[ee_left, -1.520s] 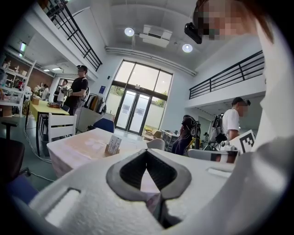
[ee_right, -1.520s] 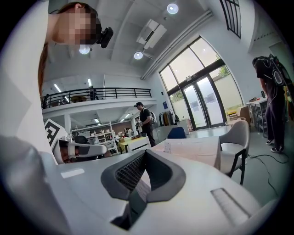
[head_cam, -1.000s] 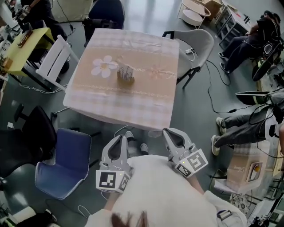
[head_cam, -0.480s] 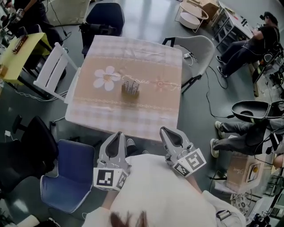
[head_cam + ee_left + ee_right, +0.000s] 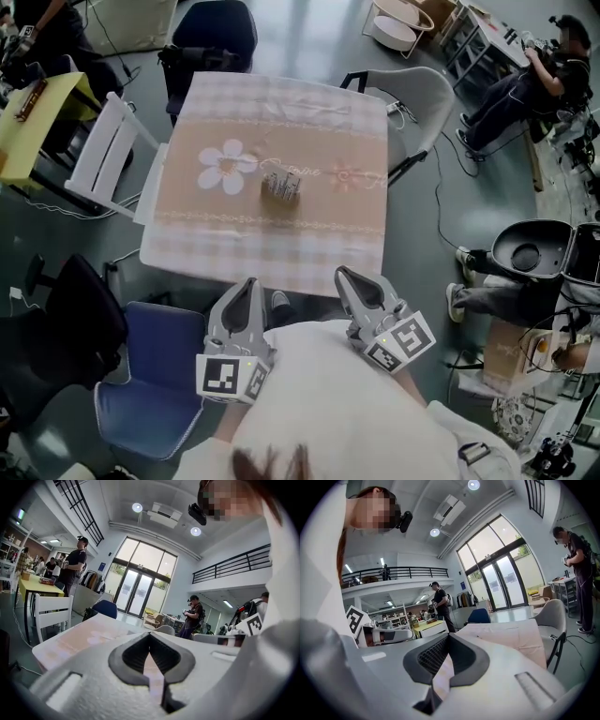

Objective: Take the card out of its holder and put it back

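Observation:
A small card holder (image 5: pixel 281 186) with pale cards standing in it sits near the middle of the table (image 5: pixel 262 253), which wears a pink checked cloth with a flower print. Both grippers hang short of the table's near edge, close to my body. The left gripper (image 5: pixel 247 283) is shut with its jaw tips together and nothing between them; in the left gripper view (image 5: pixel 149 635) the cloth shows beyond it. The right gripper (image 5: pixel 344 274) is also shut and empty (image 5: pixel 449 637). The holder is well ahead of both and hidden in the gripper views.
A blue chair (image 5: pixel 150 375) stands at the near left. A white chair (image 5: pixel 112 150) is at the table's left, a grey chair (image 5: pixel 412 103) at its far right, a dark chair (image 5: pixel 211 28) behind. Cables lie on the floor; people sit at the right.
The table and holder have come nearer and lower in the head view as I moved toward them. Both grippers stay shut and empty, held together in front of me.

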